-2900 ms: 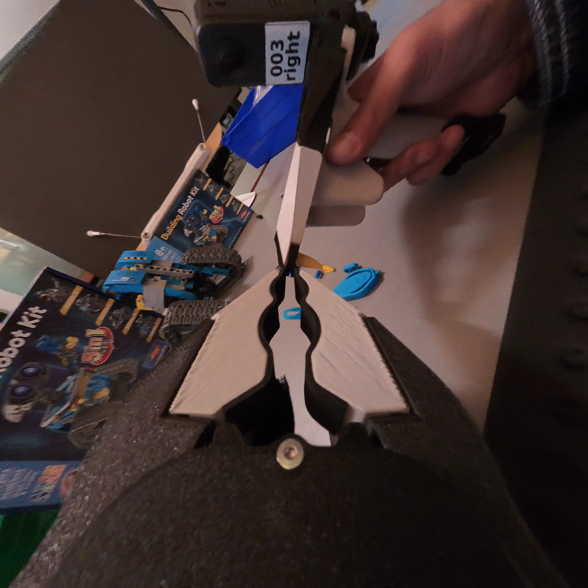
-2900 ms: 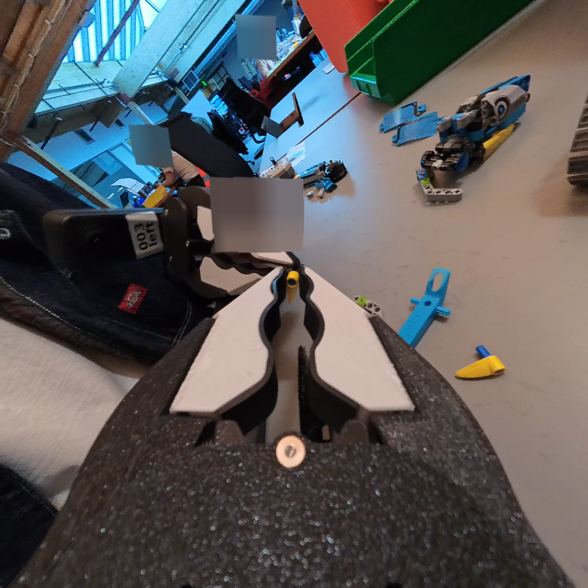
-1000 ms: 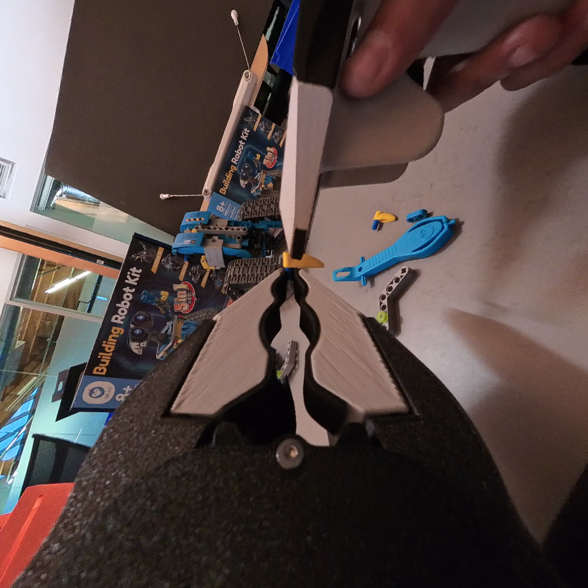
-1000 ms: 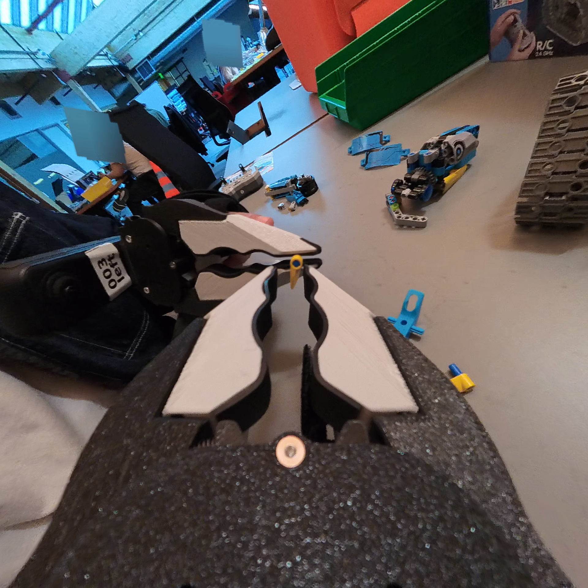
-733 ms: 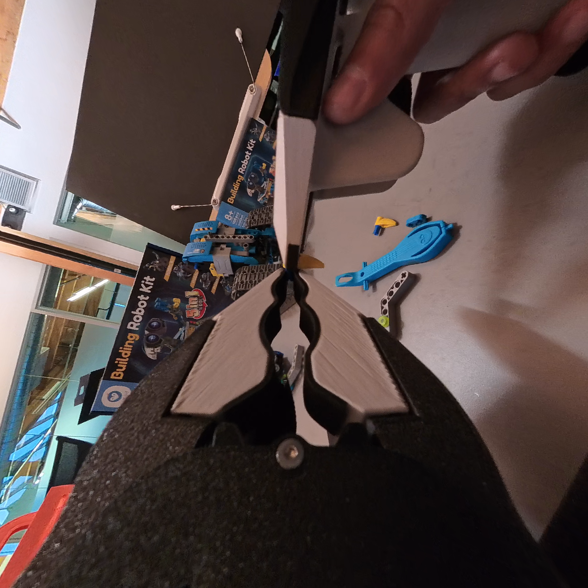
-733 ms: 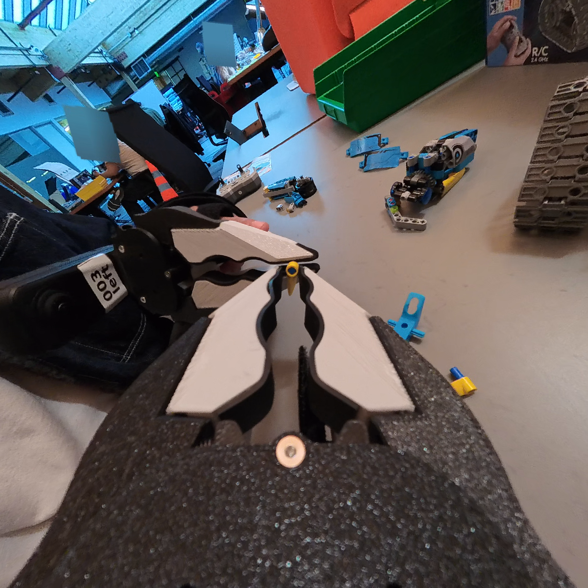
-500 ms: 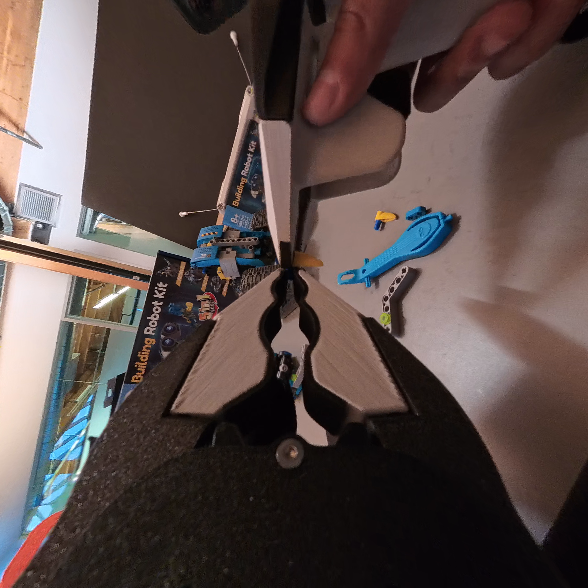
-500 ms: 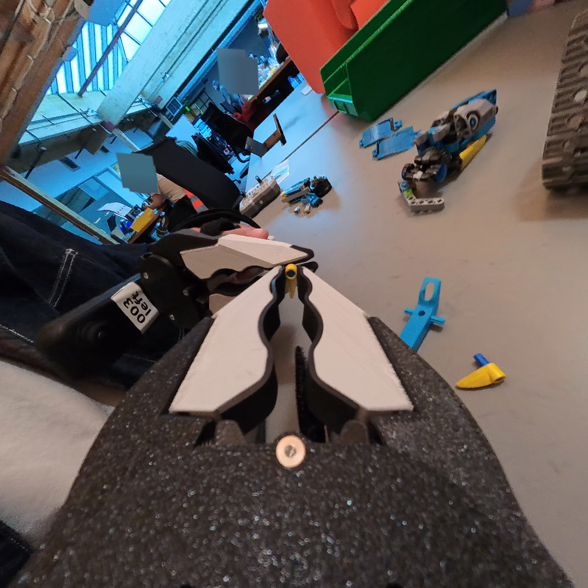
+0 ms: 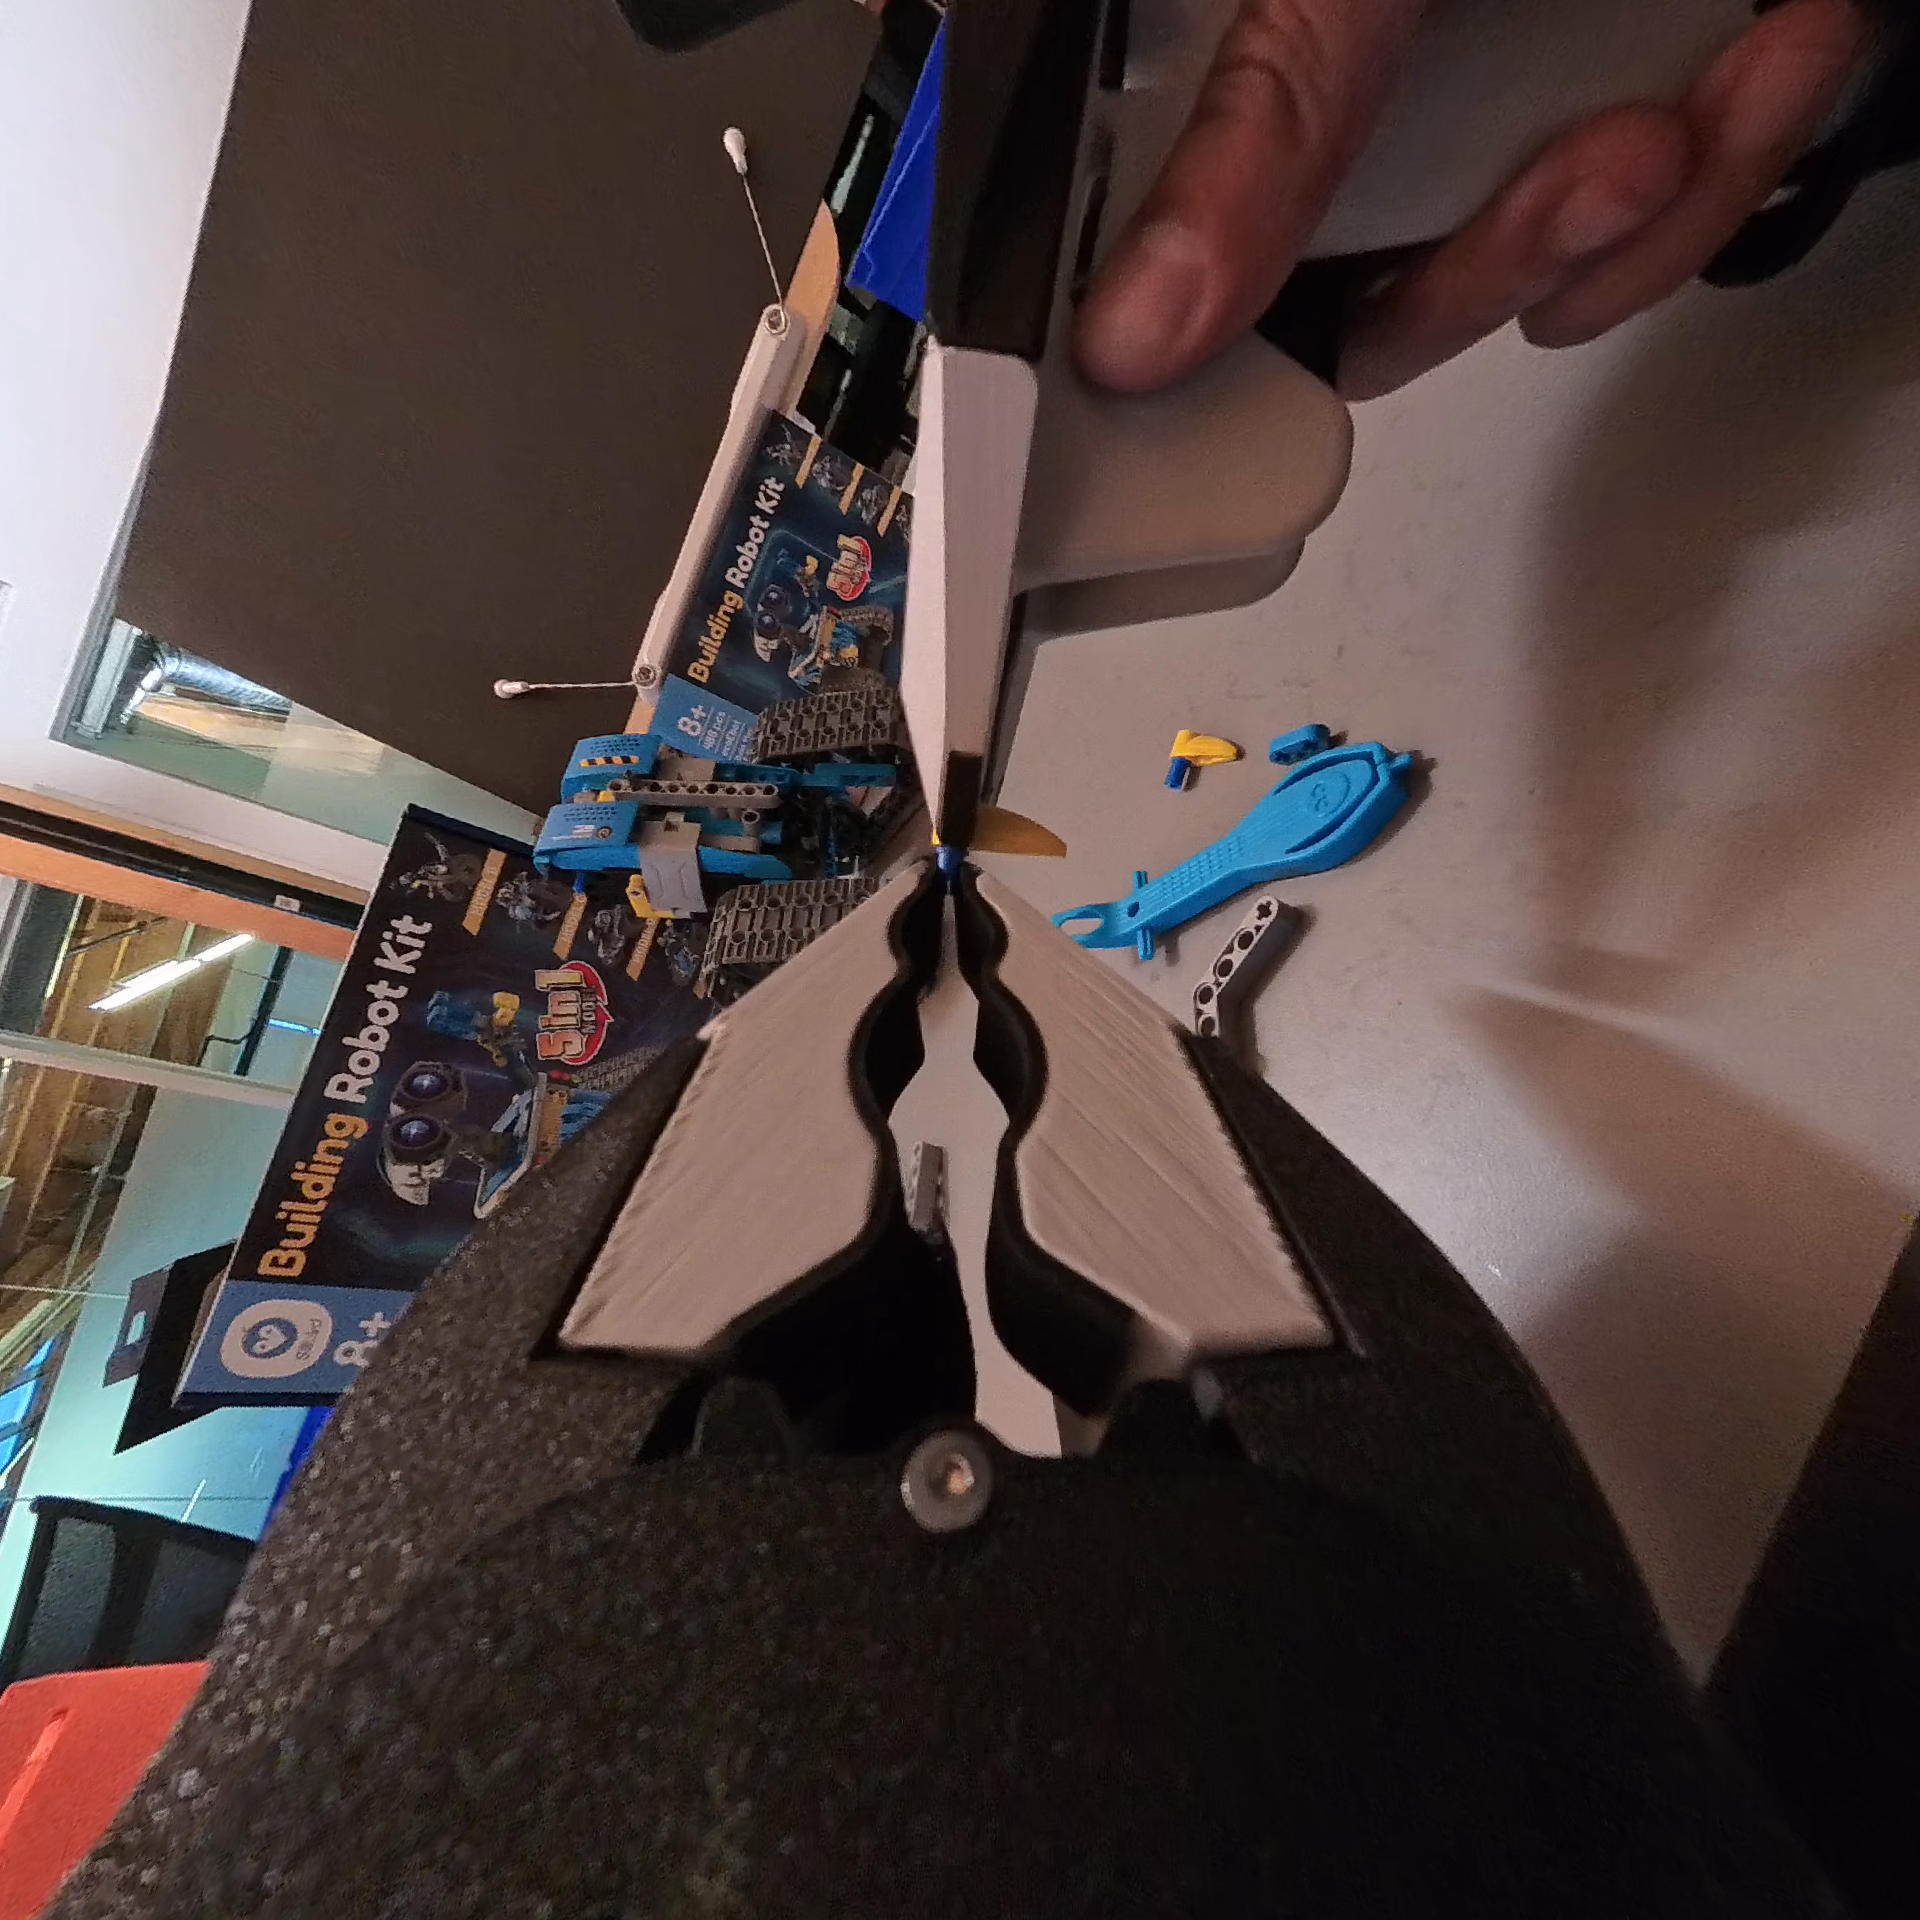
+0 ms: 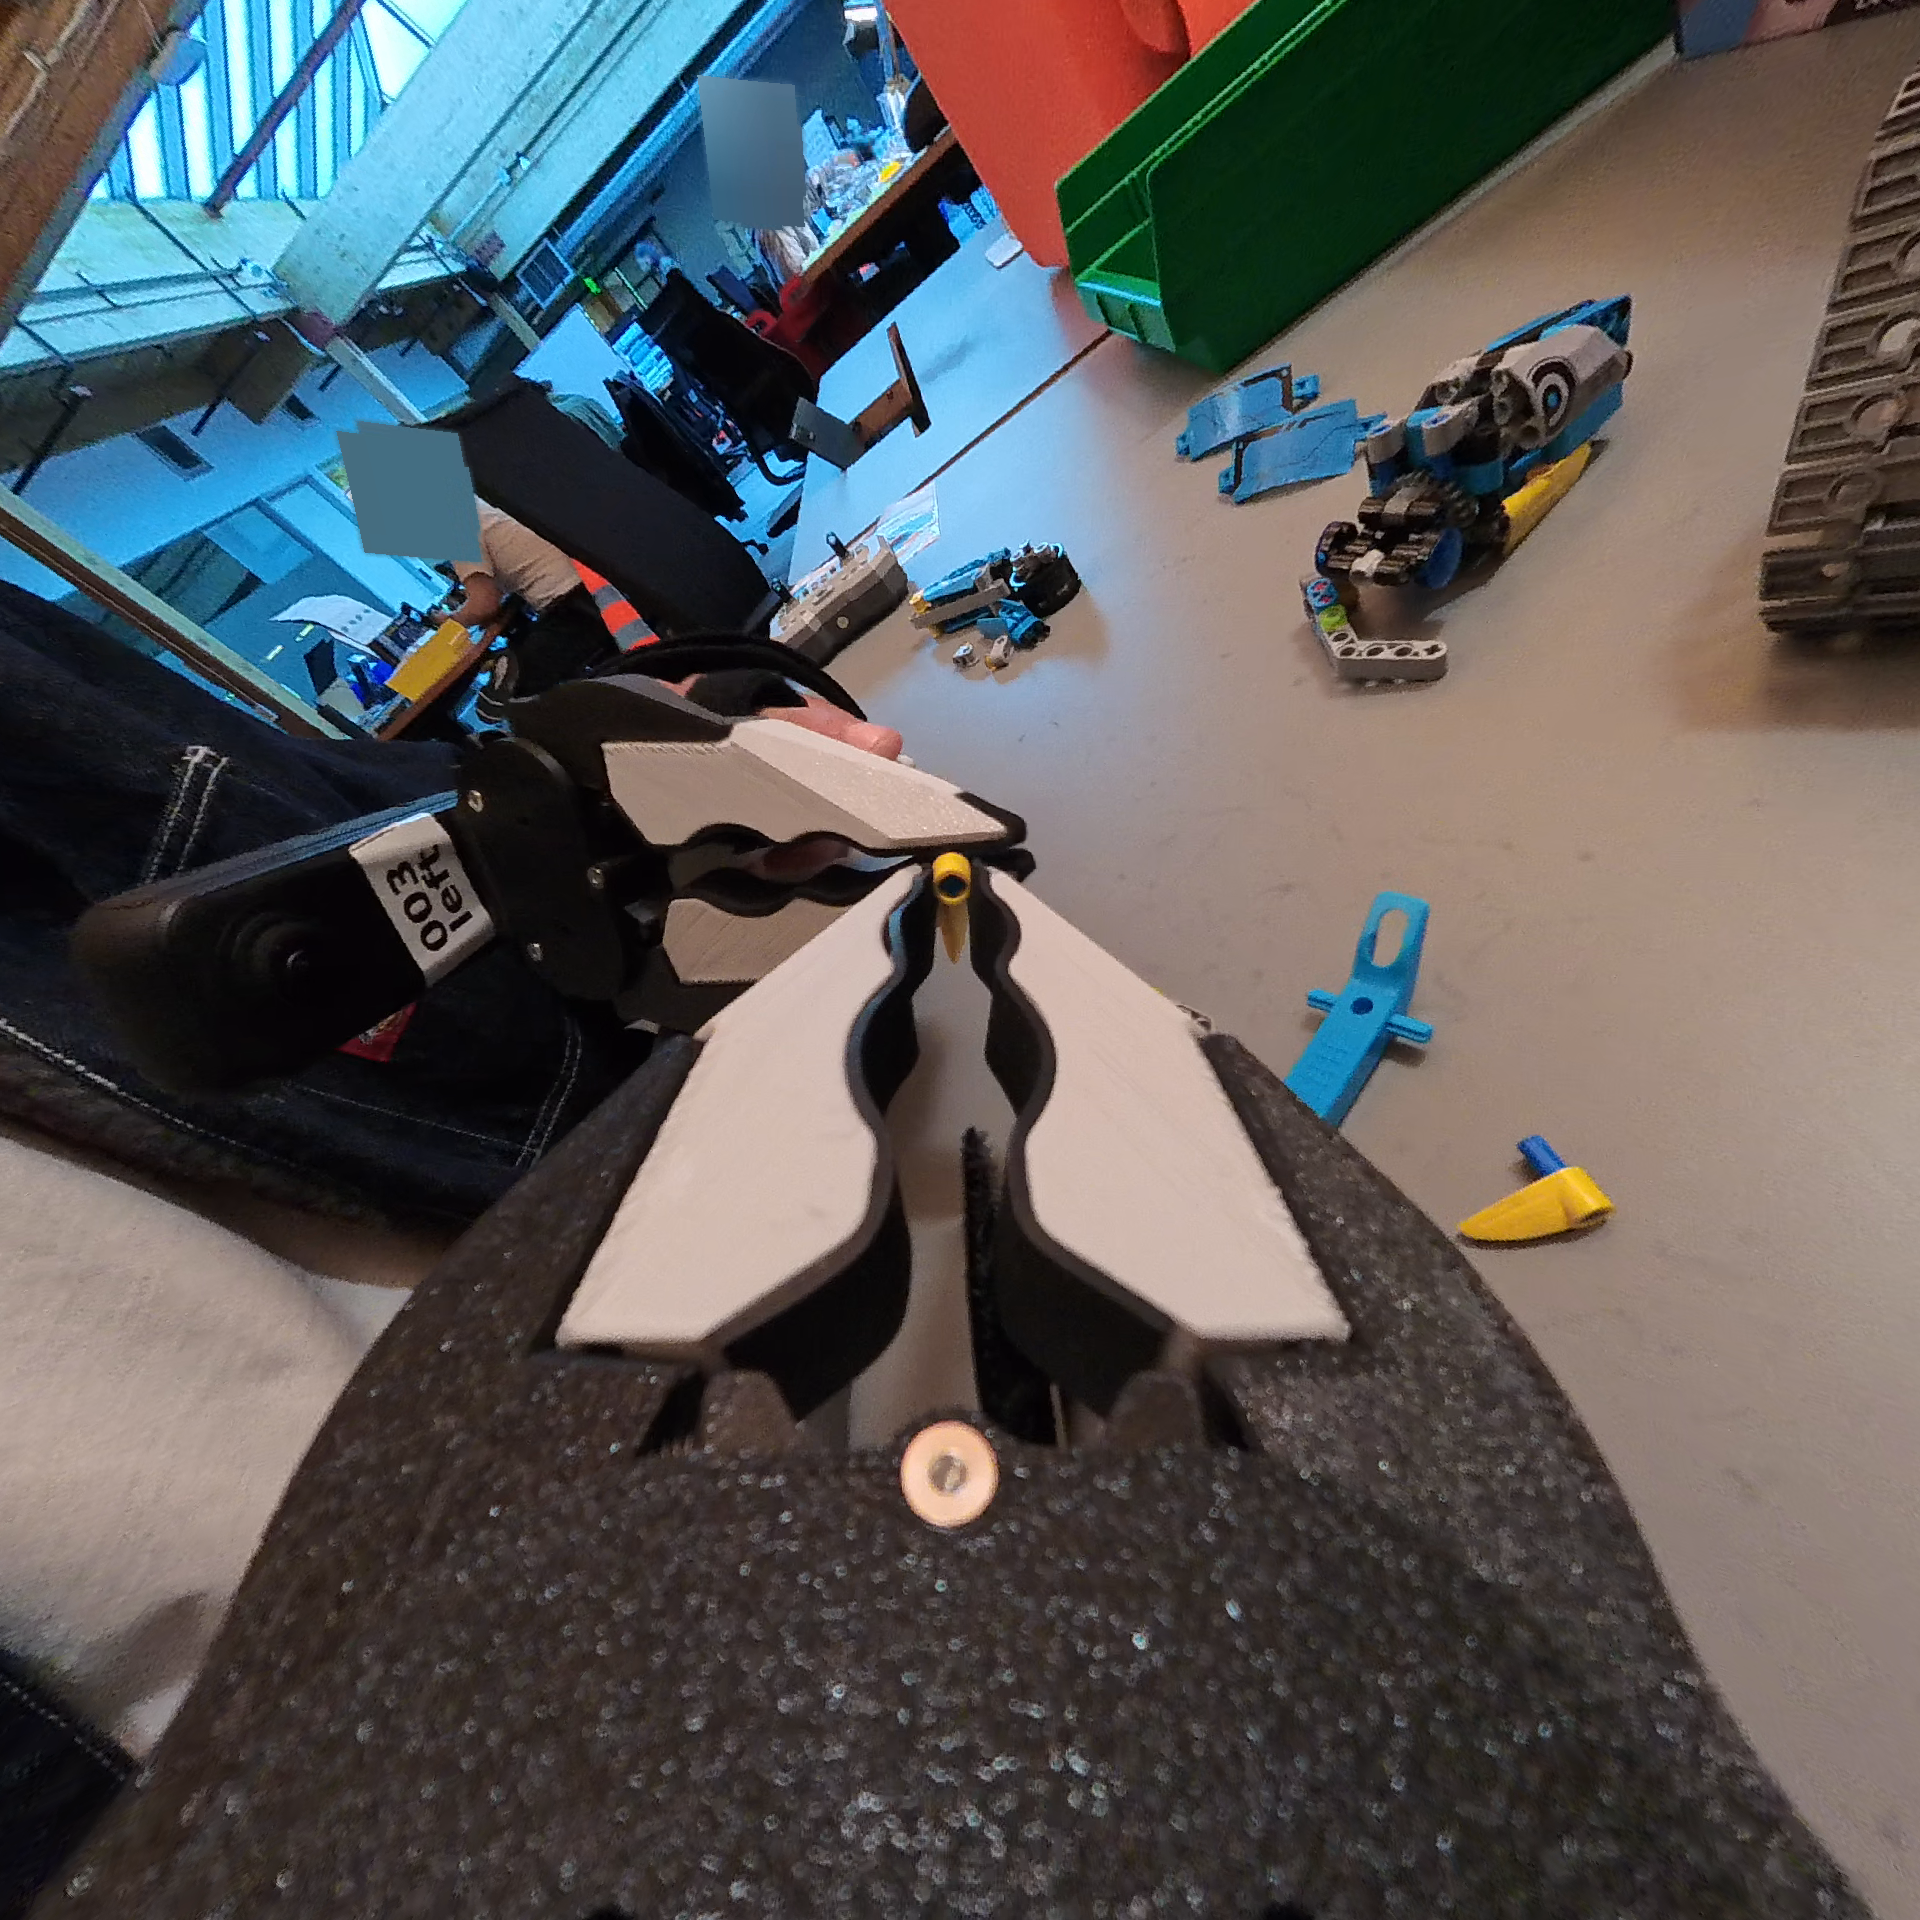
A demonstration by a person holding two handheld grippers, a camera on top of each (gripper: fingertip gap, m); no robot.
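Grey tabletop (image 10: 1558, 883) spreads under both our tools, and we work down from its biggest items. At 9 o'clock in the left wrist view leans a dark printed box (image 9: 416, 1091), with a blue toy vehicle (image 9: 717, 810) on grey tracks in front of it. In the right wrist view a green bin (image 10: 1351, 156) sits at 1 o'clock, a smaller blue model (image 10: 1475, 457) at 2 o'clock, and a blue lever tool (image 10: 1361, 1008) at 3 o'clock beside a loose yellow wedge (image 10: 1538, 1205) with a blue pin.

Our right gripper (image 10: 951, 904) is pinched closed on a small yellow piece (image 10: 950, 899), whose round end points away from us and whose taper runs back toward the tool's body. Our left gripper (image 9: 948, 883) has its fingers together on what seems a small blue pin (image 9: 943, 857), though so little shows that we cannot be sure what it is.

The two tools meet tip to tip, well above the table, roughly at right angles. From the left gripper the yellow piece (image 9: 1003, 831) lies just at 12 o'clock, its long axis pointing toward 3 o'clock. A hand (image 9: 1403, 177) wraps the right tool at 1 o'clock.
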